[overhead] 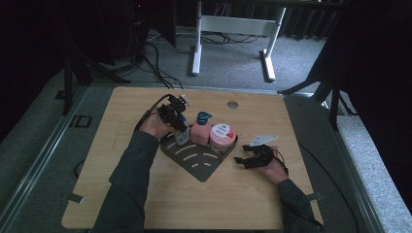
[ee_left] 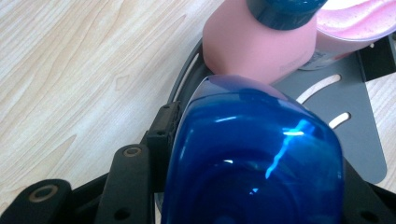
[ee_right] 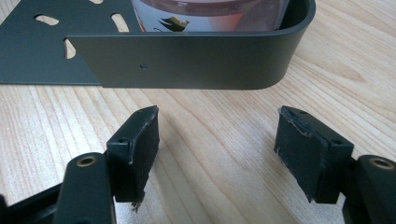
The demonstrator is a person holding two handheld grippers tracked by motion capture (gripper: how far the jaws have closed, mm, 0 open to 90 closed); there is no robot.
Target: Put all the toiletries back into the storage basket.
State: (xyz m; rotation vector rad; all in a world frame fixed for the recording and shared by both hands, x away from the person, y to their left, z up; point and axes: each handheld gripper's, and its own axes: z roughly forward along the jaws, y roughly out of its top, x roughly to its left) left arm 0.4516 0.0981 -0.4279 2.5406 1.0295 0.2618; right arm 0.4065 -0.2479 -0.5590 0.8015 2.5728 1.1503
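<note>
we are looking down on a wooden table [overhead: 145, 199] with a dark grey corner rack [overhead: 194, 162] lying near its middle. our left gripper [overhead: 176, 116] is gripping a blue-capped bottle [overhead: 181, 133] at the rack's left end; in the left gripper view the blue cap [ee_left: 254, 158] is sitting between the black jaws, which are clamped against its sides. the bottle is standing upright, touching or just beside a pink pump bottle [overhead: 200, 130], and a pink jar [overhead: 222, 137] is standing next to that at the rack's right end. the three are crowding the rack's raised back edge, while the slotted front of the rack is lying bare.

our right gripper [overhead: 245, 160] is resting low on the table just to the right of the rack, its jaws standing apart with nothing between them. in the right gripper view the rack's rounded wall [ee_right: 196, 58] is sitting just ahead of the two pads [ee_right: 140, 140], with a strip of bare wood between. wide open tabletop is lying in front of the rack and along the left edge, and the far edge has a small round hole [overhead: 232, 104].
</note>
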